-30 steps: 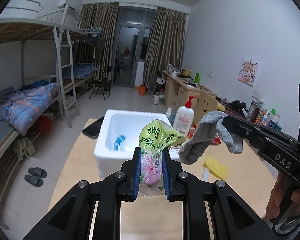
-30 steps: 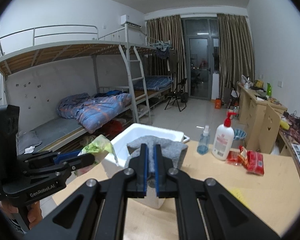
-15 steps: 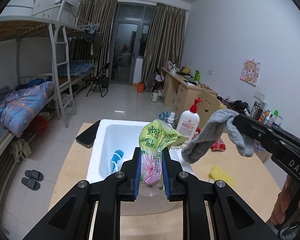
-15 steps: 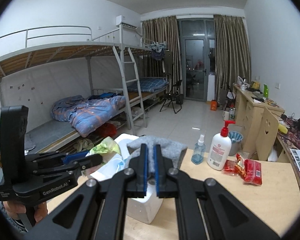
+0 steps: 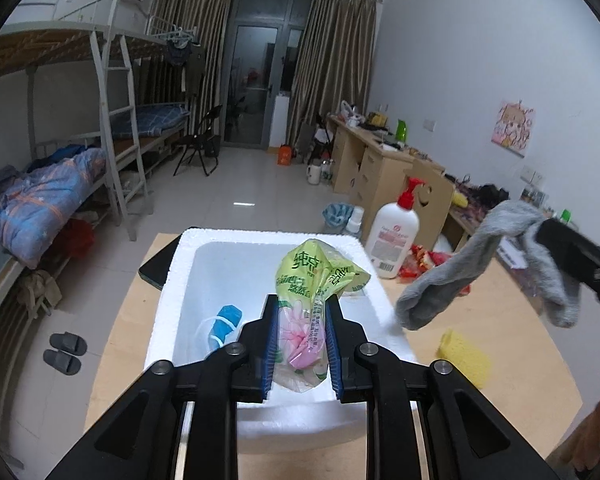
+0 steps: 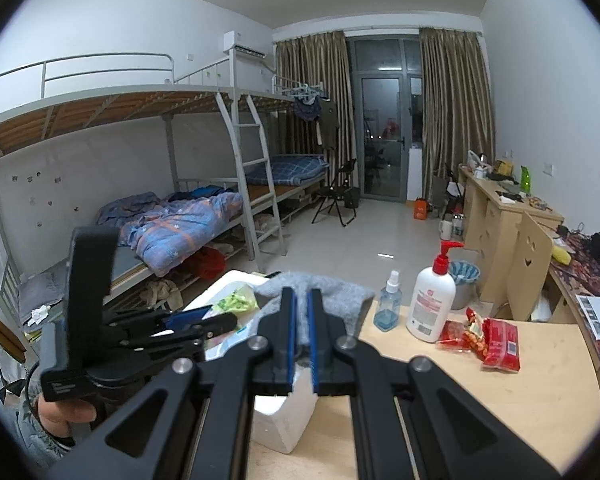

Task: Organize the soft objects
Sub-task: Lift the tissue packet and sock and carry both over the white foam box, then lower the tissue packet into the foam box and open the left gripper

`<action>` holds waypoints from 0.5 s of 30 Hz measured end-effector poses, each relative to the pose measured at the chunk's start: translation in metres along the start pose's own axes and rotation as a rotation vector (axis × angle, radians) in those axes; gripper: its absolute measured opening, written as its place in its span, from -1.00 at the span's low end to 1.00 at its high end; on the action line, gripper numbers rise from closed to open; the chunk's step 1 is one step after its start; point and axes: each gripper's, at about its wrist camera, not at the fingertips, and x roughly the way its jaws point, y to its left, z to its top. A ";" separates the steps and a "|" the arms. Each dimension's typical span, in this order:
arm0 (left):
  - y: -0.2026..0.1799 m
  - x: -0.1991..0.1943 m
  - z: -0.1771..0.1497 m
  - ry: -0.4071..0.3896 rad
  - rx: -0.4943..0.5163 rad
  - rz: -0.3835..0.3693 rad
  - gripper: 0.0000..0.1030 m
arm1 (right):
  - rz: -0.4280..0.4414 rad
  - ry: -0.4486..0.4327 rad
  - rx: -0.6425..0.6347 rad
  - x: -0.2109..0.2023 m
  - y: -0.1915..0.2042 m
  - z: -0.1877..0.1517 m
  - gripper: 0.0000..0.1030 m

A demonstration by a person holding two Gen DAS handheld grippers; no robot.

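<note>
The green tissue pack reads "纯点"; other labels too blurred.

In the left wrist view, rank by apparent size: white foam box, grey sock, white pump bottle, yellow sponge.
1. White foam box
2. Grey sock
3. White pump bottle, farther away, so its rank against the sock is unsure
4. Yellow sponge

Left wrist view: from behind left gripper, facing down-forward, close above foam box on bench. Right wrist view: from behind right gripper, aimed more level toward bunk bed, box lower left. Shared: box, lotion bottle, balcony door; each view catches other gripper.
</note>
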 end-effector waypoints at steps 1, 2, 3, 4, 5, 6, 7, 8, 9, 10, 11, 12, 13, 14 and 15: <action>0.001 0.004 0.002 0.006 0.005 0.003 -0.50 | -0.002 0.003 0.001 0.000 -0.001 -0.001 -0.85; 0.001 0.009 0.002 0.016 0.008 0.009 -0.43 | -0.003 0.005 0.002 0.001 -0.001 -0.001 -0.85; 0.002 0.011 0.002 0.015 -0.001 0.008 -0.36 | -0.004 0.006 0.003 0.002 -0.002 -0.001 -0.85; 0.004 0.014 0.002 0.017 -0.010 0.008 -0.31 | -0.005 0.008 0.005 0.002 -0.003 -0.002 -0.85; 0.005 0.015 0.003 0.019 -0.015 0.004 -0.17 | -0.007 0.008 0.006 0.002 -0.003 -0.002 -0.85; 0.005 0.016 0.003 0.017 -0.020 0.002 0.02 | -0.008 0.010 0.007 0.003 -0.003 -0.002 -0.85; 0.004 0.017 0.004 0.014 -0.015 0.005 0.13 | -0.009 0.011 0.009 0.004 -0.004 -0.002 -0.85; 0.003 0.017 0.005 0.010 -0.010 0.010 0.35 | -0.009 0.012 0.009 0.004 -0.005 -0.002 -0.85; 0.002 0.017 0.005 0.003 -0.005 0.019 0.53 | -0.010 0.012 0.011 0.004 -0.005 -0.002 -0.85; 0.001 0.016 0.005 -0.005 -0.001 0.025 0.60 | -0.010 0.013 0.011 0.005 -0.005 -0.003 -0.85; -0.001 0.015 0.005 -0.014 0.001 0.029 0.67 | -0.010 0.014 0.011 0.005 -0.004 -0.003 -0.85; -0.001 0.014 0.005 -0.022 0.003 0.036 0.69 | -0.011 0.015 0.011 0.005 -0.004 -0.003 -0.85; -0.001 0.013 0.005 -0.029 0.004 0.040 0.69 | -0.011 0.015 0.010 0.004 -0.004 -0.003 -0.85; -0.001 0.013 0.005 -0.036 0.002 0.043 0.70 | -0.011 0.014 0.011 0.004 -0.004 -0.002 -0.85; -0.001 0.012 0.005 -0.036 0.002 0.043 0.70 | -0.011 0.014 0.012 0.004 -0.004 -0.003 -0.85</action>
